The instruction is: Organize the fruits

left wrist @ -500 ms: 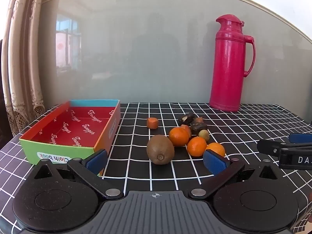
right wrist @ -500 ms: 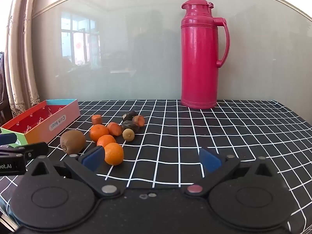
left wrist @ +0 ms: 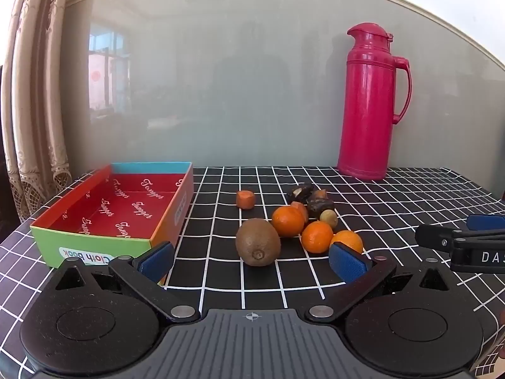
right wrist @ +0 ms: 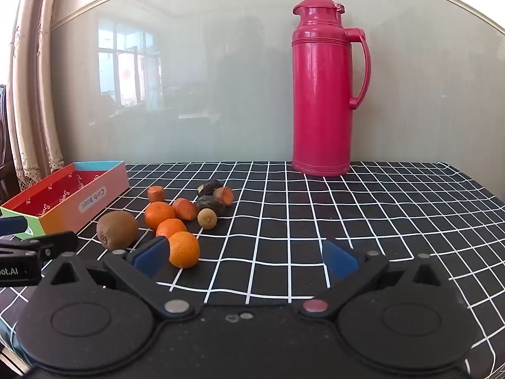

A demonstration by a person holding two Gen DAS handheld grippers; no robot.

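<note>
**Fruit loose on checked cloth, both grippers wide open and empty**

Black tablecloth [left wrist: 394,195] with white grid, grey glossy wall panel [left wrist: 236,79] behind, beige curtain [left wrist: 28,110] at far left. Pink thermos jug [right wrist: 322,94] upright at back, handle to the right, well apart from the fruit.

Open cardboard box [left wrist: 94,243], red inside, green front wall, "Cloth book" label; sits left of the fruit, nothing visible inside.

Fruit all on the cloth, outside the box:
- kiwi [left wrist: 258,242] nearest the box side, stem end facing camera
- three tangerines [left wrist: 316,236] in a loose row right of the kiwi, close together, front one partly hidden by a blue pad in left view
- small round yellowish fruit [right wrist: 207,218] just behind the tangerines
- orange carrot-like chunks [right wrist: 184,209], one [left wrist: 245,199] set apart toward the box
- dark brownish pieces [right wrist: 210,204] at the back of the cluster, kind unclear

Left gripper [left wrist: 252,260]: jaws spread fully, nothing between pads, low over the cloth just short of the kiwi. Left pad overlaps the box's front corner in view; contact unclear.

Right gripper [right wrist: 244,255]: jaws spread fully, empty, bare cloth between pads. Left pad just beside the front tangerine [right wrist: 184,249]; touching or not, cannot tell.
</note>
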